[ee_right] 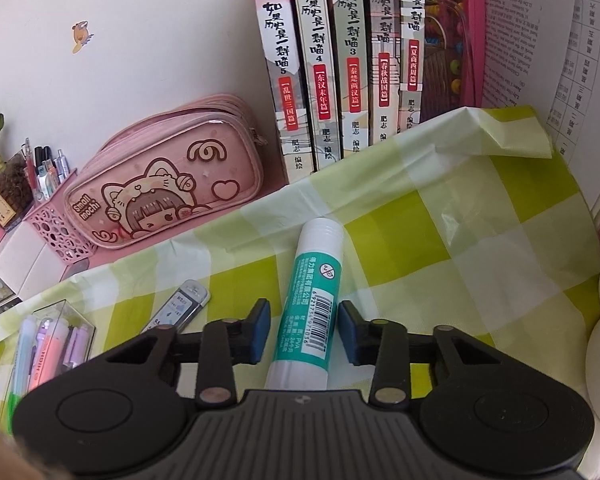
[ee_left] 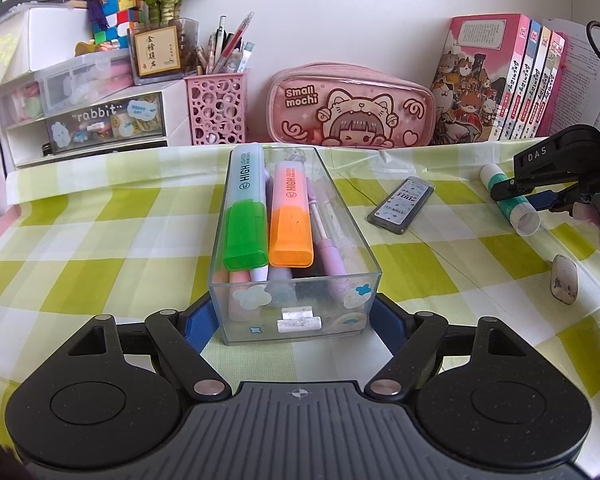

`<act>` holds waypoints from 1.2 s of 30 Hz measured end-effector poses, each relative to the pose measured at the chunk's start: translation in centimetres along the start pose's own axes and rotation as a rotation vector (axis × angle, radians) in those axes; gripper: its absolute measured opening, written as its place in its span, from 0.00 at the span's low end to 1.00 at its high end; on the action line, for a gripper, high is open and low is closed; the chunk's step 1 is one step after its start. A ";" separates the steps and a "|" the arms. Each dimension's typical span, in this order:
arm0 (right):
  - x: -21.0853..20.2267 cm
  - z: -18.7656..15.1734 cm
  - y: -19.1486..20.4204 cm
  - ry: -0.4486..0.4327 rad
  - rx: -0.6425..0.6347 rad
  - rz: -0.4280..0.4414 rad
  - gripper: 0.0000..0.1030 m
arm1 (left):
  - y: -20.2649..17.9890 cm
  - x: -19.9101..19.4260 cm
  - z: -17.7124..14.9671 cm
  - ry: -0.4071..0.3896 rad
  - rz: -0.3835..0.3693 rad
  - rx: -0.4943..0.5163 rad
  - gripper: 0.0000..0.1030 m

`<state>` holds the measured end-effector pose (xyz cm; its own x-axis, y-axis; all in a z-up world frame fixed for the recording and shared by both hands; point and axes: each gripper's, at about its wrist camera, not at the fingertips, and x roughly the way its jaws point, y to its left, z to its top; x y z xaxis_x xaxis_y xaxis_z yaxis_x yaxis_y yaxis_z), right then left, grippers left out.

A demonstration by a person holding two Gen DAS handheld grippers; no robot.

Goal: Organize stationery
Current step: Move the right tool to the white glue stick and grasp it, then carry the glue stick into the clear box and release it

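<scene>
The glue stick [ee_right: 309,300] lies flat on the checked cloth [ee_right: 440,248], running lengthwise between the 2 blue pads [ee_right: 262,330] of the right gripper [ee_right: 304,330]. There is a visible gap on each side of the tube, so the jaws are spread and not touching it. The white cap end points away toward the books [ee_right: 340,60], and the other end disappears under the gripper body.

The left gripper [ee_left: 296,316] has its pads [ee_left: 200,320] against the 2 long sides of the clear box [ee_left: 292,240] at the near end; whether it is squeezing the box or only bracketing it, I cannot tell. The box stands on the cloth and holds a green-capped highlighter [ee_left: 246,208], an orange-capped one [ee_left: 290,216] and several pastel pens.

Only the left view shows the eraser [ee_left: 564,278] near the table edge, beside the hand, and the drawer unit [ee_left: 88,120] at far left. It also shows the right gripper from the side, low over the glue stick [ee_left: 508,200]. Both views take in the lead case [ee_left: 400,204], lying between box and glue, and the pink pencil case [ee_left: 352,108] against the wall. Only the right view shows the book spines with their titles.
</scene>
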<state>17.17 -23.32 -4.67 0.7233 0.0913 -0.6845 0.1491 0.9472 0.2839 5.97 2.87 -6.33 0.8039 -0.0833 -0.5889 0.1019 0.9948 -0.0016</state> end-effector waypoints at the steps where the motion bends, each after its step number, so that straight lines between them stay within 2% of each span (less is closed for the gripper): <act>1: -0.1 0.0 -0.1 0.000 0.005 0.002 0.34 | 0.0 0.0 0.0 0.000 -0.001 0.000 0.75; 7: -0.4 -0.1 0.2 0.027 0.041 0.043 0.32 | 0.0 0.0 0.0 0.000 -0.001 -0.001 0.75; 11: -0.6 -0.3 1.0 0.051 0.076 0.125 0.32 | 0.0 0.0 0.0 -0.001 -0.002 -0.001 0.75; 14: -0.5 -0.6 2.0 0.100 0.116 0.211 0.32 | -0.1 0.0 0.0 -0.001 -0.002 -0.002 0.75; 18: -0.6 -1.0 4.2 0.140 0.136 0.326 0.31 | -0.1 -0.1 0.0 0.000 -0.001 0.000 0.75; 22: -0.9 -1.2 6.5 0.165 0.133 0.397 0.31 | 0.0 -0.1 0.0 0.000 -0.003 -0.001 0.75; 27: -1.4 -1.4 8.6 0.169 0.110 0.434 0.31 | 0.0 -0.1 0.0 0.000 -0.004 -0.002 0.75; 36: -2.5 -0.5 9.6 0.121 0.116 0.427 0.31 | 0.0 -0.1 0.0 0.000 -0.004 -0.001 0.75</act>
<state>16.49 -14.28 -0.55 0.6537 0.5078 -0.5611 -0.0661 0.7769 0.6262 5.93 2.91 -6.29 0.8037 -0.0874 -0.5886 0.1043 0.9945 -0.0052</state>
